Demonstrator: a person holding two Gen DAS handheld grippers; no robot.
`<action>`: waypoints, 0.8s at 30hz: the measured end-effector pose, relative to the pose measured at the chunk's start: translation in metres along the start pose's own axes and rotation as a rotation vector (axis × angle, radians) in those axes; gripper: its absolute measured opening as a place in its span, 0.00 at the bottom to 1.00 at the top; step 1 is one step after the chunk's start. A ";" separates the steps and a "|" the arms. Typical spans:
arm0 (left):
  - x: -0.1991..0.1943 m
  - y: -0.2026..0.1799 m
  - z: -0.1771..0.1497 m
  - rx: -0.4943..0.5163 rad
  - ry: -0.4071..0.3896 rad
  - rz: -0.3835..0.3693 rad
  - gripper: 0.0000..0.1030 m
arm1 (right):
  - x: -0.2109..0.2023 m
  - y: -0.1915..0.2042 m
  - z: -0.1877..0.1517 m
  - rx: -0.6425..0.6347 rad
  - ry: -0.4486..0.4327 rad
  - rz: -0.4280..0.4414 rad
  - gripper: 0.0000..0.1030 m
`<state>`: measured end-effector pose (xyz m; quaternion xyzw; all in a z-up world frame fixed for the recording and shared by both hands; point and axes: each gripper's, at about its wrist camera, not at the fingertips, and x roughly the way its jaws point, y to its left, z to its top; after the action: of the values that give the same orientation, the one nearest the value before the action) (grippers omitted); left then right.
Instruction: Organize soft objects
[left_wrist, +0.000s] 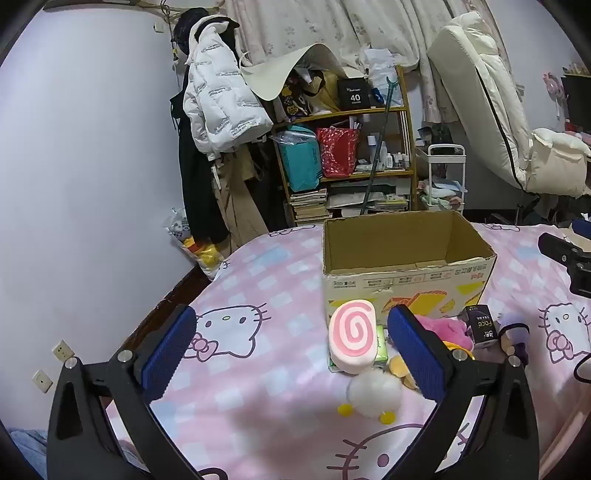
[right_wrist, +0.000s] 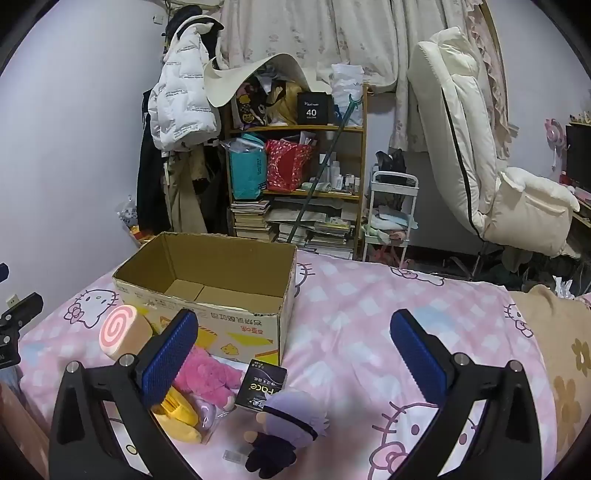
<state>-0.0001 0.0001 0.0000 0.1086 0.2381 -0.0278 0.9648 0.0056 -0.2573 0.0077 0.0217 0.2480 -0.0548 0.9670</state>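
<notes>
An open, empty cardboard box (left_wrist: 402, 273) (right_wrist: 207, 295) stands on the pink cat-print bed sheet (left_wrist: 258, 398) (right_wrist: 351, 332). In front of it lies a heap of soft toys: a pink-swirl roll cushion (left_wrist: 352, 334) (right_wrist: 120, 332), a white ball with yellow feet (left_wrist: 373, 397), a pink plush (left_wrist: 443, 330) (right_wrist: 207, 373), a yellow plush (right_wrist: 177, 417) and a purple-haired doll (left_wrist: 513, 328) (right_wrist: 291, 413). A black "face" box (left_wrist: 480, 326) (right_wrist: 260, 387) sits among them. My left gripper (left_wrist: 291, 350) is open above the sheet, left of the heap. My right gripper (right_wrist: 293, 354) is open over the doll, holding nothing.
Behind the bed stand a cluttered wooden shelf (left_wrist: 354, 147) (right_wrist: 295, 177), a coat rack with a white jacket (left_wrist: 218, 99), a small white cart (right_wrist: 391, 218) and a cream recliner (right_wrist: 480, 147). A beige flowered blanket (right_wrist: 561, 362) lies at the right.
</notes>
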 end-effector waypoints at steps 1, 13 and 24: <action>0.000 0.000 0.000 -0.001 -0.001 -0.002 0.99 | 0.000 0.000 0.000 0.002 0.006 0.003 1.00; 0.001 -0.003 -0.002 0.022 0.001 0.008 0.99 | 0.001 0.001 -0.001 -0.009 0.009 -0.003 1.00; 0.003 -0.007 -0.004 0.030 0.002 0.008 0.99 | 0.002 -0.001 -0.001 -0.008 0.013 -0.004 1.00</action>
<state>-0.0001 -0.0055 -0.0065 0.1240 0.2381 -0.0271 0.9629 0.0072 -0.2581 0.0055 0.0179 0.2545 -0.0556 0.9653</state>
